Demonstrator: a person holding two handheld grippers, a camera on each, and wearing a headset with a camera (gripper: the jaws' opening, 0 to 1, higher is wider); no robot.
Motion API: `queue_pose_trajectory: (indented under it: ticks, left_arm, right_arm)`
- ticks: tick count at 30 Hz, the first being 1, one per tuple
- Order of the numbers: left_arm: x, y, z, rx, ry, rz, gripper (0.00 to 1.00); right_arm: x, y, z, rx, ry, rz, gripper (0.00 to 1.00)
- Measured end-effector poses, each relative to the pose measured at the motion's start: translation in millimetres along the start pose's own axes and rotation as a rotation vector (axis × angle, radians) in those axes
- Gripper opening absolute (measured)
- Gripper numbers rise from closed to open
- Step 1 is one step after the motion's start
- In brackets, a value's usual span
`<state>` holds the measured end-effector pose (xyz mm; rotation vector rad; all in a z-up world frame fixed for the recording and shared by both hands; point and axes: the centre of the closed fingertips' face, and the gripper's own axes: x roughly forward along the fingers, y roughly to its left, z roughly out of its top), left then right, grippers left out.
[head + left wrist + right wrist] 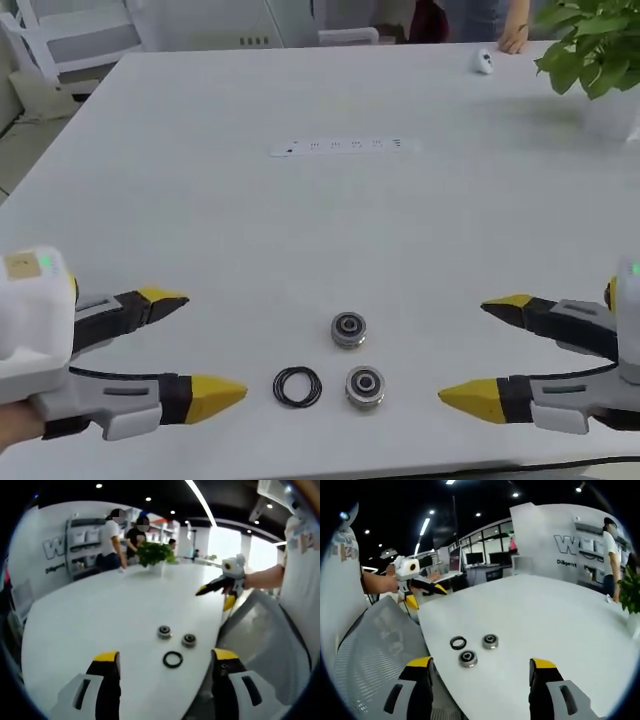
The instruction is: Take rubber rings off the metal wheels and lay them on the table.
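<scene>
Two small metal wheels rest on the white table near its front edge: one (348, 329) slightly farther back, the other (364, 387) closer to me. A black rubber ring (297, 386) lies flat on the table just left of the nearer wheel. The same wheels (164, 631) (189, 640) and ring (172, 659) appear in the left gripper view, and wheels (490, 641) (468, 658) and ring (458, 642) in the right gripper view. My left gripper (200, 345) is open at the left, my right gripper (480, 350) open at the right. Both hold nothing.
A white power strip (340, 147) lies mid-table. A potted green plant (590, 50) stands at the far right corner, with a small white object (484, 62) nearby. A person's hand (514, 40) rests at the far edge. White table (200, 200) has wide bare surface.
</scene>
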<state>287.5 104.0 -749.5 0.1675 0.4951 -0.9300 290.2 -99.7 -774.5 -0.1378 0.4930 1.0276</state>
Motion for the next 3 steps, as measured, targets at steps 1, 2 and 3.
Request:
queue_pose_trajectory:
  ticks: [1, 2, 3]
  left_arm:
    - [-0.4, -0.2, 0.0, -0.002, -0.001, 0.0, 0.75]
    - [-0.9, -0.3, 0.1, -0.002, -0.002, 0.002, 0.75]
    - [-1.1, -0.3, 0.1, -0.002, -0.002, 0.003, 0.75]
  right_arm:
    - [-0.4, 0.6, -0.8, -0.005, 0.005, 0.0, 0.79]
    - [-0.9, 1.4, -2.1, -0.014, 0.011, 0.0, 0.79]
    - [-1.3, 1.7, -3.7, -0.021, 0.017, 0.002, 0.8]
